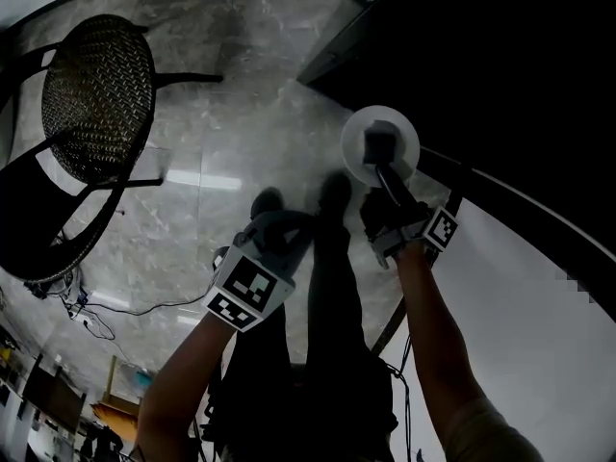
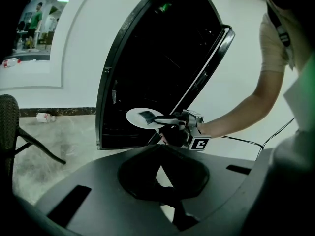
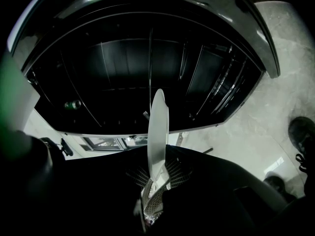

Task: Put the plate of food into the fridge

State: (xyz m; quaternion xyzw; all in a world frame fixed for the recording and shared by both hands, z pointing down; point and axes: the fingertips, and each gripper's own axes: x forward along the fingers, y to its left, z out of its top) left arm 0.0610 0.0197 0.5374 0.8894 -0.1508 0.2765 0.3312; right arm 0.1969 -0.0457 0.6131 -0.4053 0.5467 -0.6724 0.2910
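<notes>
Plate (image 3: 158, 127) of food was clamped at its rim by right hand-held gripper (image 3: 156, 180) before open fridge (image 3: 123, 73); left hand-held gripper (image 2: 166, 193) had jaws together, empty.

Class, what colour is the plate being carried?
The plate is white; left gripper view shows it best.

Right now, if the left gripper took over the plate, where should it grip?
Probably the bare left rim of the plate, coming in level from the left. It is thin and flat, food sits mid-plate, the right gripper pinches the near rim, and the fridge lies beyond.
</notes>
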